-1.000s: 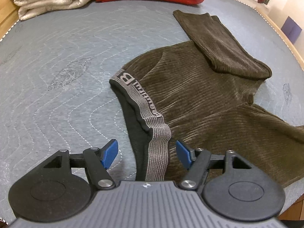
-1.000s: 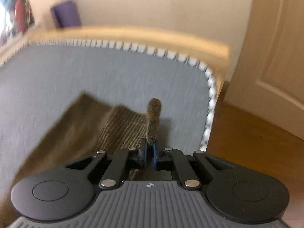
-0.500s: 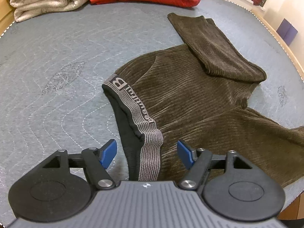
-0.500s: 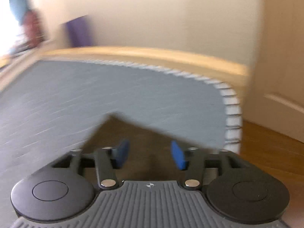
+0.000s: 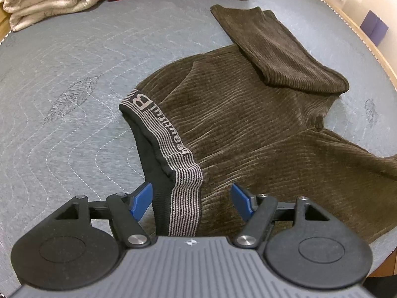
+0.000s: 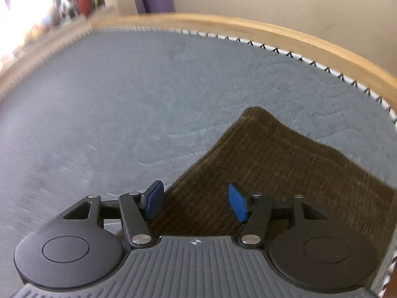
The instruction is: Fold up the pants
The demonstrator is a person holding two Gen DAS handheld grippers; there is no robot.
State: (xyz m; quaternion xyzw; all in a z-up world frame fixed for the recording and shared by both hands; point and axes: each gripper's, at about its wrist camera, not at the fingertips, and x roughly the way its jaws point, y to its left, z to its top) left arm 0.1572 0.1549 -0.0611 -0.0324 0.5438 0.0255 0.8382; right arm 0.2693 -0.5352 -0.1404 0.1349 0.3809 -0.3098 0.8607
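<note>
A: On the grey quilted bench (image 5: 74, 79), what's the step?

B: Laying out. The brown pants (image 5: 248, 129) lie spread, one leg doubled back. The left gripper (image 5: 191, 198) hangs released, jaws straddling the striped waistband (image 5: 158, 129).

A: And rightward?

B: The right gripper (image 6: 196, 203) is closing, jaws clear above a leg (image 6: 285, 164), nothing pinched. I'd guess both must clamp before folding.

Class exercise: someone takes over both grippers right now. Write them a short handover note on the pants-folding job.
Left gripper: open, waistband between its pads, not pinched.
Right gripper: jaws closing over a leg of the pants, pads not pressing on it.
Pants: spread on the grey mat, one leg end folded back over the body.
Done: that one leg fold only.
Left: bring the legs together, fold lengthwise, then fold up.
</note>
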